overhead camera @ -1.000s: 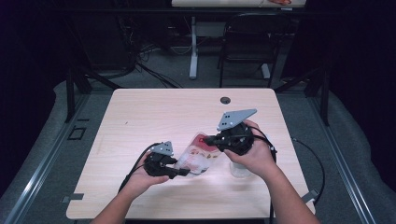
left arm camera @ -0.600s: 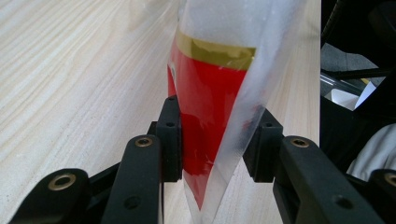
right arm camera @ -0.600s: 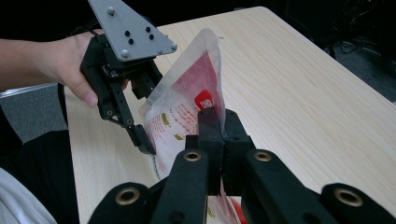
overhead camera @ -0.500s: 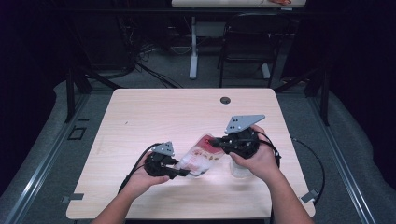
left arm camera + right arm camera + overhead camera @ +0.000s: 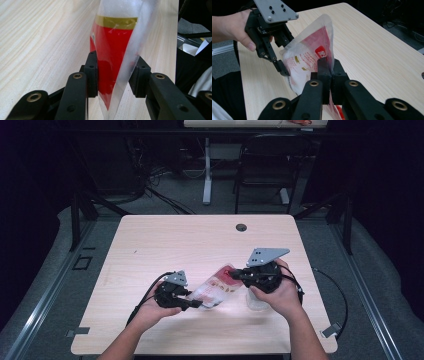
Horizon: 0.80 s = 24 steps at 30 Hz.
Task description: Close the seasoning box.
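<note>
Both hand-held grippers are on the same plastic pouch (image 5: 216, 289), which I hold just above the table (image 5: 165, 240), near its front edge. My left hand-held gripper (image 5: 192, 301) grips the pouch's lower end: in the left gripper view its two pads (image 5: 93, 72) press on either side of the pouch (image 5: 113, 50), clear film over a red panel with a gold band. My right hand-held gripper (image 5: 235, 273) has its jaws nearly together on the pouch's upper edge; in the right gripper view the pads (image 5: 323, 72) pinch a thin fold of the film beside a red logo on the pouch (image 5: 308, 53). The pouch hangs slanted between the two, its higher end at my right. A small clear container (image 5: 256, 301) sits on the table under my right hand (image 5: 280, 292).
</note>
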Each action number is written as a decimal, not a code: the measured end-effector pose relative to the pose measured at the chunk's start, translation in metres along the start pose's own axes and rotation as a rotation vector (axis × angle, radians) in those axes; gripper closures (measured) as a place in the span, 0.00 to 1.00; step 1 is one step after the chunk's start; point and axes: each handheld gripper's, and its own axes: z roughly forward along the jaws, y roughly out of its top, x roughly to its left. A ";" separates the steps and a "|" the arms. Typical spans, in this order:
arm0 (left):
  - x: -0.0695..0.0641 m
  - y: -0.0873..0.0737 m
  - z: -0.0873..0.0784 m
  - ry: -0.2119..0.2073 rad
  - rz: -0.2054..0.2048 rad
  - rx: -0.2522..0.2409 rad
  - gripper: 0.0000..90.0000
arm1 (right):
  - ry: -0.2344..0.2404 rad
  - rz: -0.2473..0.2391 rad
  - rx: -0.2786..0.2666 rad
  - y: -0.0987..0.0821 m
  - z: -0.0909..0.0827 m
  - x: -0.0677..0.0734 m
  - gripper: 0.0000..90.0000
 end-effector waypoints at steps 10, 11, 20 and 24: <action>0.000 0.008 0.002 -0.009 -0.008 0.007 0.73 | -0.038 0.022 0.015 -0.005 -0.004 -0.005 0.97; -0.001 0.009 0.001 0.006 -0.007 0.018 0.73 | -0.041 0.023 0.018 -0.006 -0.005 -0.005 0.97; -0.002 0.014 -0.002 0.013 0.001 0.035 0.73 | -0.046 0.061 0.030 -0.011 -0.007 -0.007 0.94; -0.002 0.016 -0.002 0.012 0.001 0.044 0.73 | -0.049 0.072 0.033 -0.013 -0.008 -0.008 0.92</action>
